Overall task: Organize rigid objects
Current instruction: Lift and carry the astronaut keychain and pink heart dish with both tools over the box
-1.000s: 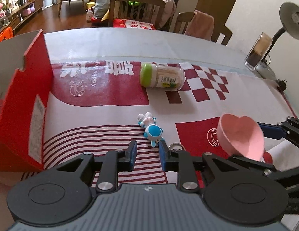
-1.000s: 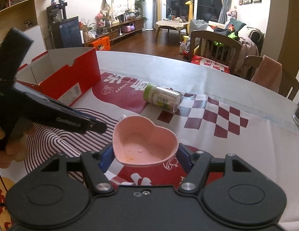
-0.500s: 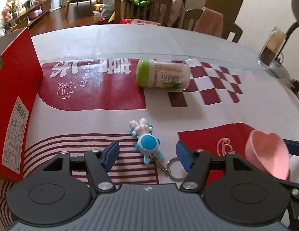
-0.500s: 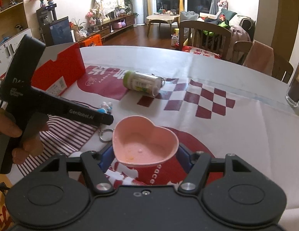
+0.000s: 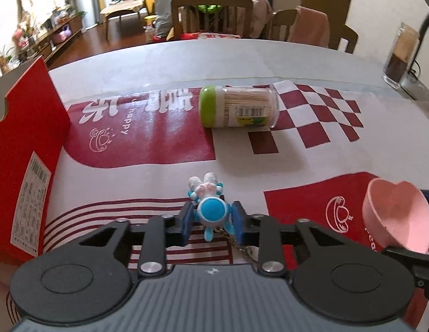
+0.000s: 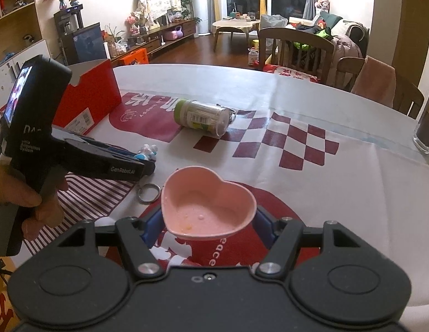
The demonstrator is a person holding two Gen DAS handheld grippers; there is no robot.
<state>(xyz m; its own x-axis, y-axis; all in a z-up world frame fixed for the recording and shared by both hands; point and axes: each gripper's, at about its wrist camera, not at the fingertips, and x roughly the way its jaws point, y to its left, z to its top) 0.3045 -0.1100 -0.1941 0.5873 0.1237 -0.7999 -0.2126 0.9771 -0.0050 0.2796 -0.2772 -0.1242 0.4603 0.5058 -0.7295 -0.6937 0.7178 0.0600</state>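
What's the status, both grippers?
Left gripper shut on astronaut keychain. Right gripper shut on pink heart bowl. Toothpick jar lies ahead, red box left.

I count 2 claws: my left claw (image 5: 212, 225) and my right claw (image 6: 208, 229). On the table (image 5: 164, 63) I see 1 toothpick jar (image 5: 238, 107), 1 blue-and-white keychain figure (image 5: 210, 203) with 1 key ring (image 6: 148, 192), 1 pink heart bowl (image 6: 207, 207) and 1 red box (image 5: 23, 149). At the far right edge stands 1 glass (image 5: 401, 56). Behind the table I make out 2 chairs, 1 with slats (image 6: 296, 48) and 1 draped in a pink cloth (image 6: 380, 83). Farther back there is 1 low coffee table (image 6: 236, 25).
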